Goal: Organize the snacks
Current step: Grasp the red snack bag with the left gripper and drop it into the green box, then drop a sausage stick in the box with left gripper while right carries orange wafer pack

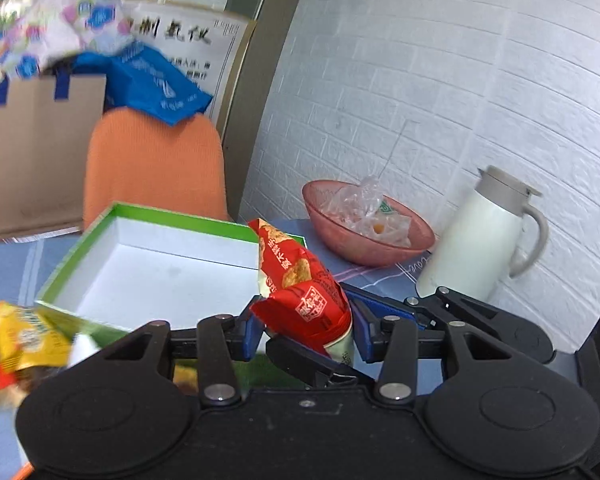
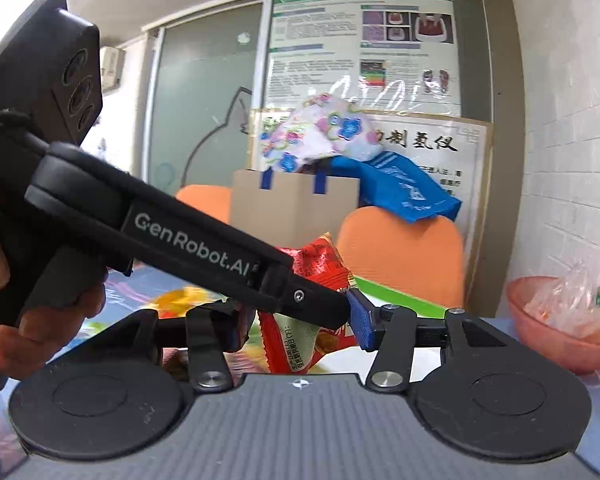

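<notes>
The desk (image 1: 4,268) has a blue cloth on it. On the desk sits a big open box (image 1: 148,268), green outside and white inside, with nothing lying on its white floor. Behind it stands an orange chair (image 1: 156,164). To the right, by the white brick wall, stands a white jug (image 1: 476,240), and next to it a pink bowl (image 1: 340,240) with clear wrappers inside.

A red snack bag (image 1: 304,280) is up in the air, above the near right corner of the box. Both tongs have it. The left tongs (image 1: 304,332) are partly open, with a blue pad on each side of the bag's lower end, squeezing it. In the right wrist view, the right tongs (image 2: 300,328) are also partly open around the same red bag (image 2: 320,268), and the left tongs' black finger crosses in front. A hand (image 2: 40,320) holds the left tongs' handle.

A yellow snack bag (image 1: 16,340) lies blurry at the left edge.
</notes>
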